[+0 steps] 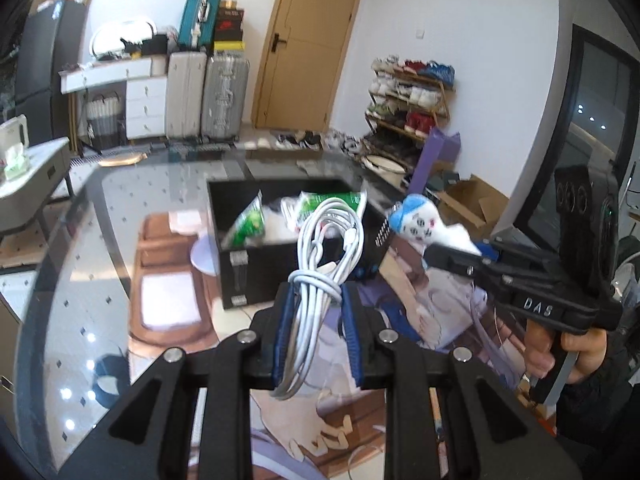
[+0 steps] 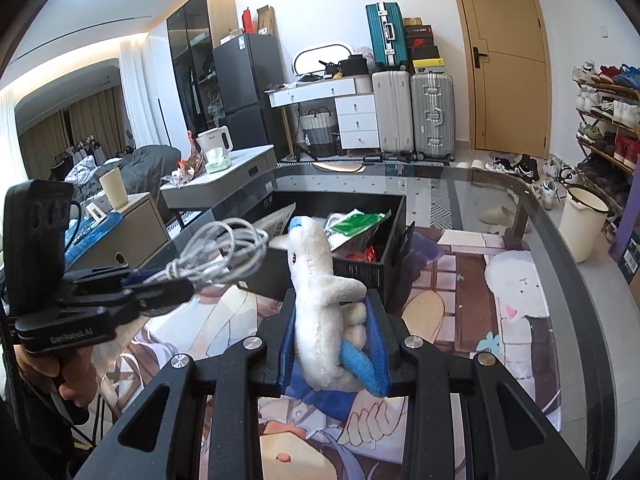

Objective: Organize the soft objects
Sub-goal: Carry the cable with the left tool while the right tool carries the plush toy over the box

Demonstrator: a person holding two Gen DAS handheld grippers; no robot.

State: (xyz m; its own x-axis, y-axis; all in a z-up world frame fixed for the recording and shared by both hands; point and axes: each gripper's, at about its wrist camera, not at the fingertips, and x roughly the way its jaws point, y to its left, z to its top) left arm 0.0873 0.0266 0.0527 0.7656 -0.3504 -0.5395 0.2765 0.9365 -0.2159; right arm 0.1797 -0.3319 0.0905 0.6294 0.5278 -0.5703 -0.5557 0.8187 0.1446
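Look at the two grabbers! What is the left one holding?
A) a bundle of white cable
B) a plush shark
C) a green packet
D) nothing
A: the left gripper's blue fingers clamp a coiled white cable, while the plush shark sits in the right gripper.

Glass table (image 2: pixel 560 264) with black box (image 2: pixel 360 268)

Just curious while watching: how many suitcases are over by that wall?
3: a teal suitcase up on top, a white suitcase and a silver suitcase on the floor beside the door; others may be hidden.
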